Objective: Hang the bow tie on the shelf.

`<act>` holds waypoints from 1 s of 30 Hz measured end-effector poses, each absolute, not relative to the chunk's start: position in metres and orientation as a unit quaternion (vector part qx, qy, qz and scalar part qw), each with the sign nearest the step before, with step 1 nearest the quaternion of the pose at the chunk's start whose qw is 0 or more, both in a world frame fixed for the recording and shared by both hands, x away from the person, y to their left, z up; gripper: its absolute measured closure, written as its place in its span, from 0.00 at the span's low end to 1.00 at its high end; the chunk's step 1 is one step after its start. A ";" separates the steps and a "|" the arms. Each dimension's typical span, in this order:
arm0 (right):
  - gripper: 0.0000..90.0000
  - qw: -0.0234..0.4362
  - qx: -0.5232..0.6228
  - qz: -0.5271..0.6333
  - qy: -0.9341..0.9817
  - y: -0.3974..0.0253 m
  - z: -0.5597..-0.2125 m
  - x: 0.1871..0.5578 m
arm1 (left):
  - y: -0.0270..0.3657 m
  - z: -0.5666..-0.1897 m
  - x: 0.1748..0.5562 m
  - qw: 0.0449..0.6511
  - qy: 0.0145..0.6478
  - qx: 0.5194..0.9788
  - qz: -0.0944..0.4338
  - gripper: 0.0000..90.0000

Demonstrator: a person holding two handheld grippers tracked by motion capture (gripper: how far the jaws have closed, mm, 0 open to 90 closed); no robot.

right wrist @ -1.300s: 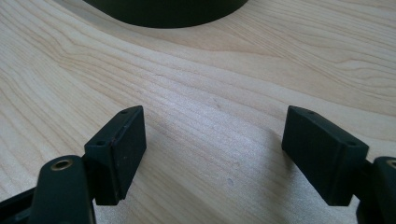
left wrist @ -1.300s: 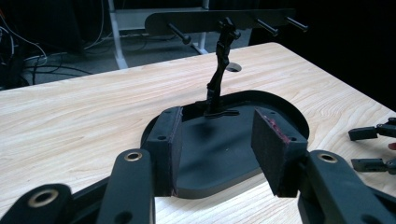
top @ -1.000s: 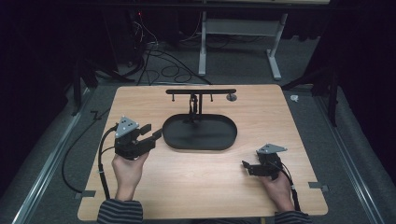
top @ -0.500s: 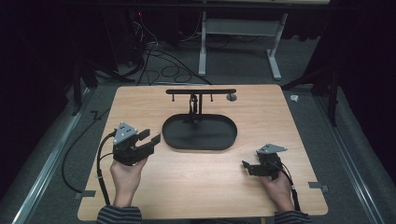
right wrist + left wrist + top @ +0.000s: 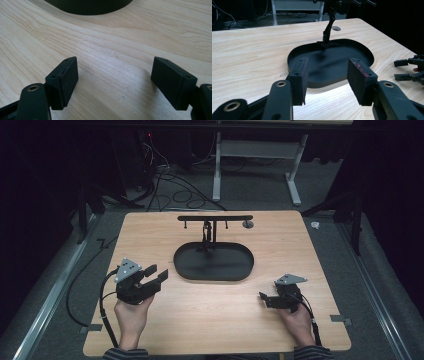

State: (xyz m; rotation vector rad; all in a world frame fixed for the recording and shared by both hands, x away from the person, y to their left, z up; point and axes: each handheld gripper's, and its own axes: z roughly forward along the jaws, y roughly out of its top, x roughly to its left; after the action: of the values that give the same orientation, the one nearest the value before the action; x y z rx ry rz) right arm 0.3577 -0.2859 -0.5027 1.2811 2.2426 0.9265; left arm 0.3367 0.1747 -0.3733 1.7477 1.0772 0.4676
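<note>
Mid-table, oval tray [image 5: 200, 269] (lengthwise left-right).

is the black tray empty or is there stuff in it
Empty: the black tray holds nothing loose, just its own stand post rising from the back edge.

Left tool [image 5: 155, 276] gapes; right tool [image 5: 263, 298] gapes, both empty.

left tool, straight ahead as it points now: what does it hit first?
Likely the near rim of the black oval tray: the left tool stands open, aimed at it over bare table. Its height above the wood is unclear.
</note>
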 end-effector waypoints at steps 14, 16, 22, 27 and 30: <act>0.26 0.198 0.458 0.331 0.801 -0.286 -0.503 0.358 | 0.182 -0.385 0.331 0.493 0.459 0.715 0.184 0.58; 0.26 0.198 0.458 0.331 0.801 -0.286 -0.503 0.358 | 0.183 -0.385 0.331 0.494 0.459 0.716 0.184 0.58; 0.26 0.198 0.458 0.332 0.801 -0.286 -0.503 0.358 | 0.184 -0.389 0.329 0.496 0.463 0.713 0.178 0.57; 0.26 0.198 0.458 0.332 0.801 -0.286 -0.503 0.358 | 0.185 -0.396 0.329 0.491 0.469 0.713 0.175 0.57; 0.26 0.198 0.458 0.332 0.801 -0.286 -0.503 0.358 | 0.186 -0.398 0.329 0.488 0.472 0.713 0.174 0.57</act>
State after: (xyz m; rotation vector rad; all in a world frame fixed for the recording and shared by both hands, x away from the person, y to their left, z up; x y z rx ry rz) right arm 0.3576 -0.2858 -0.5028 1.2804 2.2414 0.9285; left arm 0.3287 0.1864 -0.3982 1.7327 1.1482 0.4238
